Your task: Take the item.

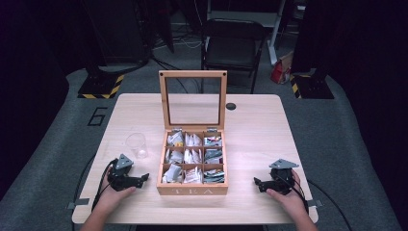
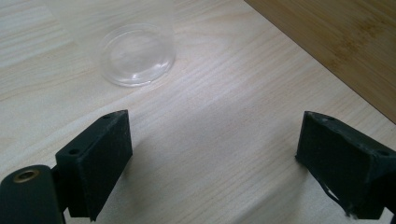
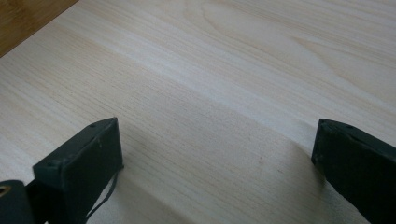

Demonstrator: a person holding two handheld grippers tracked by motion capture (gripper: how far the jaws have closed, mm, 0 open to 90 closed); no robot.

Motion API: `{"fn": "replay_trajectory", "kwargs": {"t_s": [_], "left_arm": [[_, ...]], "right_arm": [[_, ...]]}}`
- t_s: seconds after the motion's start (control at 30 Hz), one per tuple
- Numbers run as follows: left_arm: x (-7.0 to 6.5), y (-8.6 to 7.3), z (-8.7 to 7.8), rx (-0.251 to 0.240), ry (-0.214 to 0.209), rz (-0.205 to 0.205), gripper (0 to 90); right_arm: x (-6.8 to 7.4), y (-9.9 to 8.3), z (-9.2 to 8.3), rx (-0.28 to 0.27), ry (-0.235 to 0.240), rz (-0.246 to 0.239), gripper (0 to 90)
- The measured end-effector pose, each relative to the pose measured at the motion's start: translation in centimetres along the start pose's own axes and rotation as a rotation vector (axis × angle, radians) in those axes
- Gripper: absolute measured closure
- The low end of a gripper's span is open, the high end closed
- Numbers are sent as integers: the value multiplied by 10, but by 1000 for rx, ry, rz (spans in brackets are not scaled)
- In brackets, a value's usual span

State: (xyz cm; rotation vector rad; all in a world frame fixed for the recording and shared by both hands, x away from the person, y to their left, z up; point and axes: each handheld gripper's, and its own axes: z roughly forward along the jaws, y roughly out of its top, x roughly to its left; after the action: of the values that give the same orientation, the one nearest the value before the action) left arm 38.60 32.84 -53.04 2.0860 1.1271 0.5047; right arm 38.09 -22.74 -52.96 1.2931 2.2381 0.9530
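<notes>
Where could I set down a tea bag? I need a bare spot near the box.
Bare wood lies between the tea box and the right gripper, and behind that gripper to the table edge. The left is tighter: the clear plastic cup and the left gripper stand close.

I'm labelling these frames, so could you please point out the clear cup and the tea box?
clear cup (image 1: 136, 144): high view, its side wall.
tea box (image 1: 192, 190): high view, its lettered front wall.

Pale wooden table (image 1: 260, 130), rounded corners. Centre: open wooden tea box (image 1: 192, 185), lid upright. Clear plastic cup (image 1: 136, 144) at 9 o'clock of box, near it. Small black disc (image 1: 231, 106) at 1 o'clock of box.
</notes>
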Motion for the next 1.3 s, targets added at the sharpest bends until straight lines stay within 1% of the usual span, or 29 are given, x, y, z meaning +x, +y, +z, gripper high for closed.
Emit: {"fn": "replay_trajectory", "kwargs": {"t_s": [0.47, 0.57, 0.9, 0.93, 0.97, 1.0, 1.07, 1.1, 1.13, 1.23, 1.27, 1.3], "left_arm": [[0, 0, 0, 0, 1, -8, 104], [0, 0, 0, -9, 5, -11, 109], [1, 0, -1, 0, 7, -5, 121], [1, 0, -1, -2, 5, -13, 135], [1, 0, -1, -2, 5, -13, 149], [1, 0, -1, -10, 7, -24, 156], [1, 0, -1, -11, 7, -23, 160], [1, 0, -2, -11, 8, -11, 165], [0, -1, -1, -22, 9, -22, 168], [0, -1, -1, -23, 7, -21, 182], [0, 0, -2, -21, 12, -15, 193], [0, 0, -3, -14, 2, -23, 202]], "right_arm": [[0, 0, 0, 0, 0, 0, 10], [0, 0, 0, 1, 1, -2, 10], [0, 0, 0, 0, 0, -1, 10], [0, 0, 0, 0, -1, 0, 10], [0, 0, 0, 0, -1, 0, 10], [0, 0, 0, 0, 1, 2, 10], [0, 0, 0, -2, -3, 4, 10], [0, 0, 0, 0, 0, 1, 10], [0, 0, 0, 1, 1, -1, 10], [0, 0, 0, 1, 1, 0, 10], [0, 0, 0, 0, 0, 1, 10], [0, 0, 0, 0, -1, 0, 10]]}}
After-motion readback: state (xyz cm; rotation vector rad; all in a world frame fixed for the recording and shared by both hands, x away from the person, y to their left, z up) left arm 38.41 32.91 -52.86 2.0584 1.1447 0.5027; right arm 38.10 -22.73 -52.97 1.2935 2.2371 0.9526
